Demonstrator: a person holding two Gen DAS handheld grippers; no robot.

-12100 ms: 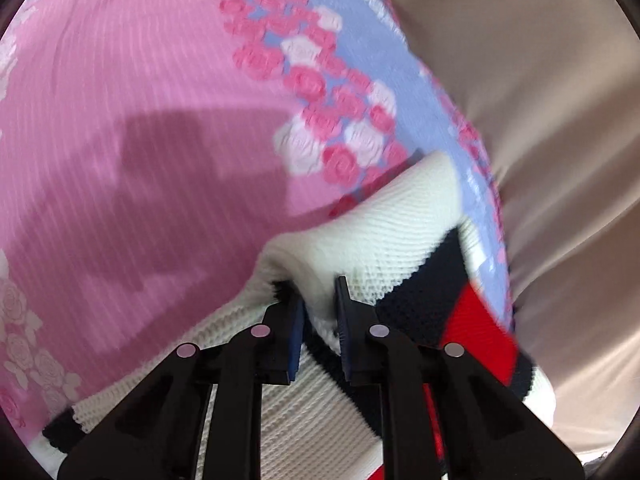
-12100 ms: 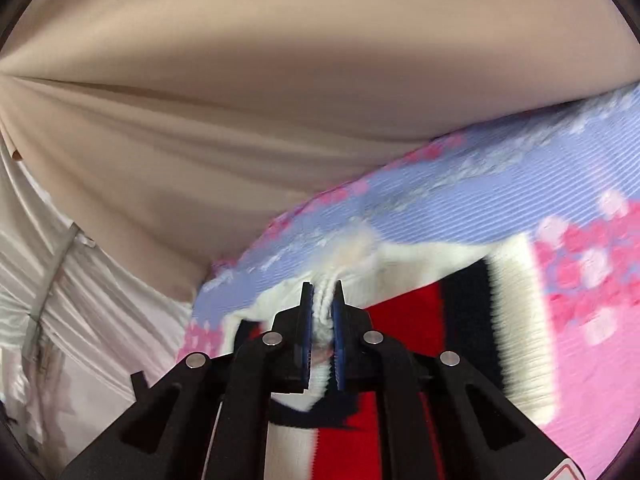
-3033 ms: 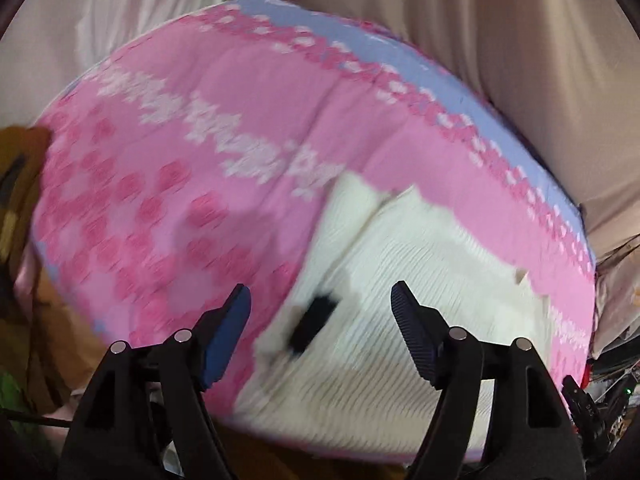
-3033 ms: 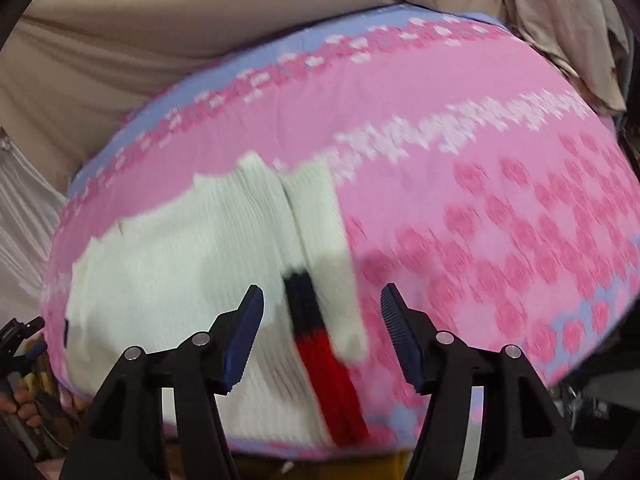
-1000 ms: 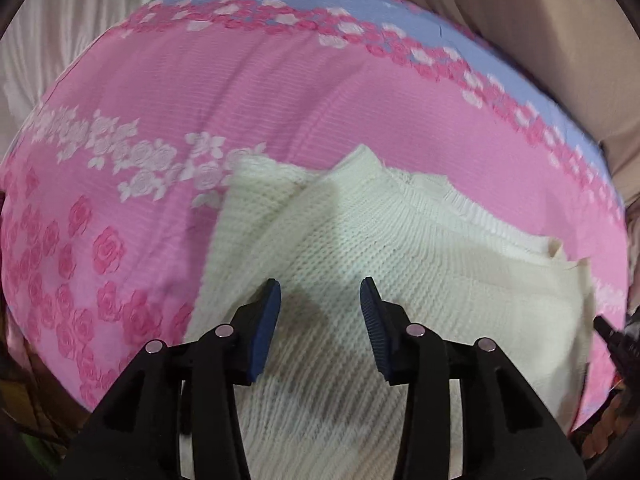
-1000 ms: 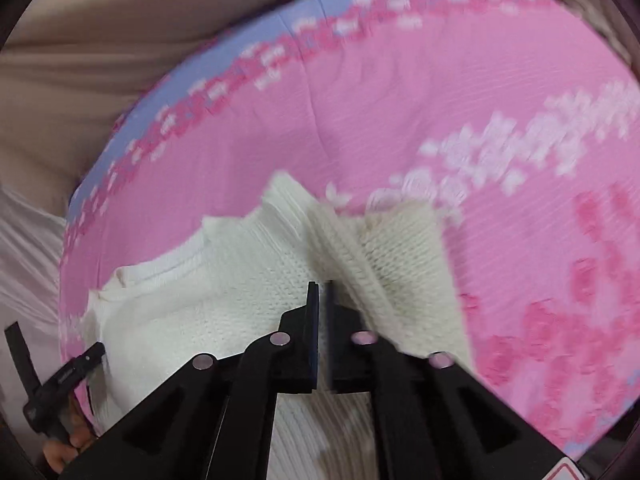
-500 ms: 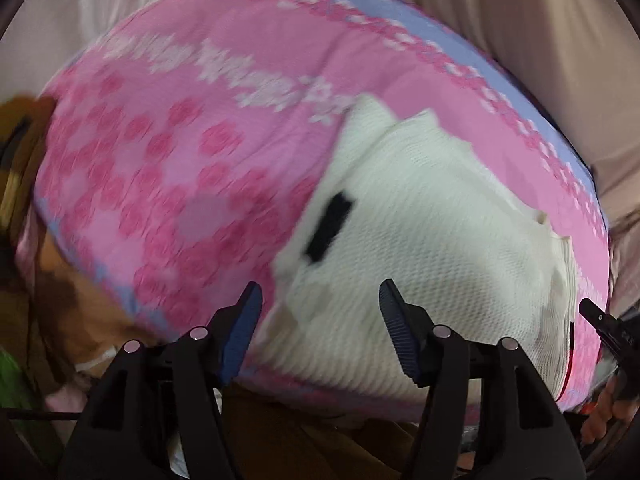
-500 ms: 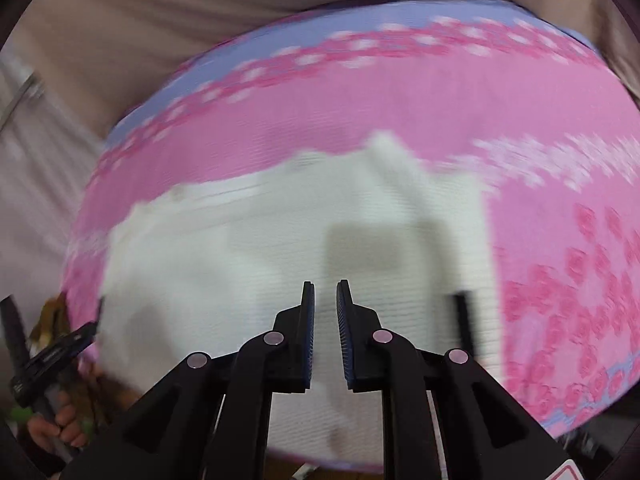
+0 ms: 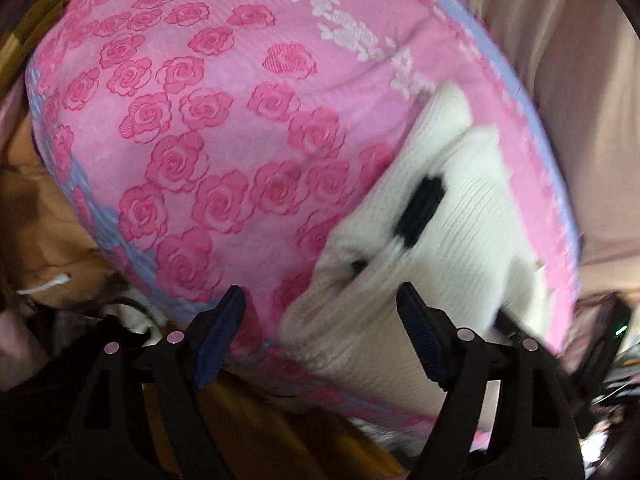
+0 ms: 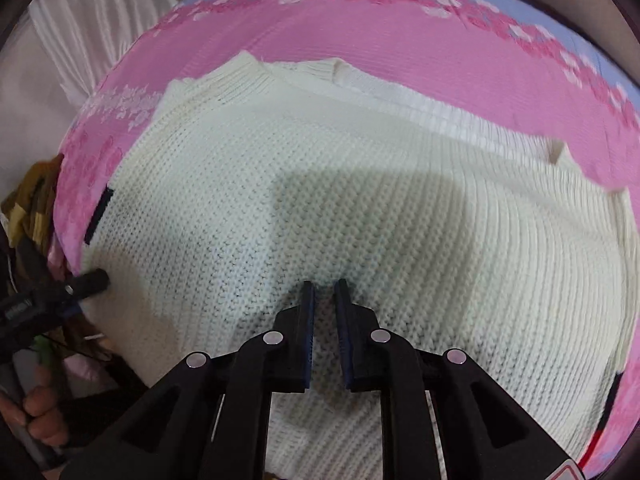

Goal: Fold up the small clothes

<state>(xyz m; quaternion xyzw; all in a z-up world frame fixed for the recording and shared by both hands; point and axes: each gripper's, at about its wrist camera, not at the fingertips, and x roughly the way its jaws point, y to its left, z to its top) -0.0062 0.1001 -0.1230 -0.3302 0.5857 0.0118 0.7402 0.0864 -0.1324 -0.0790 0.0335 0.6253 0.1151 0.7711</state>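
2 grippers work over a cream knit sweater (image 10: pixel 360 200) that lies folded on a pink rose-patterned blanket (image 9: pixel 208 128), near the blanket's front edge. From the right wrist view, the right gripper (image 10: pixel 324 284) hangs low over the middle of the knit, its jaws drawn nearly together with only a narrow slit between them and no fabric pinched. From the left wrist view, the left gripper (image 9: pixel 320 308) has its jaws spread wide at the sweater's near corner, where a black stripe (image 9: pixel 420 212) shows on the blurred cream knit. Beige cloth (image 9: pixel 580 80) lies beyond the blanket.
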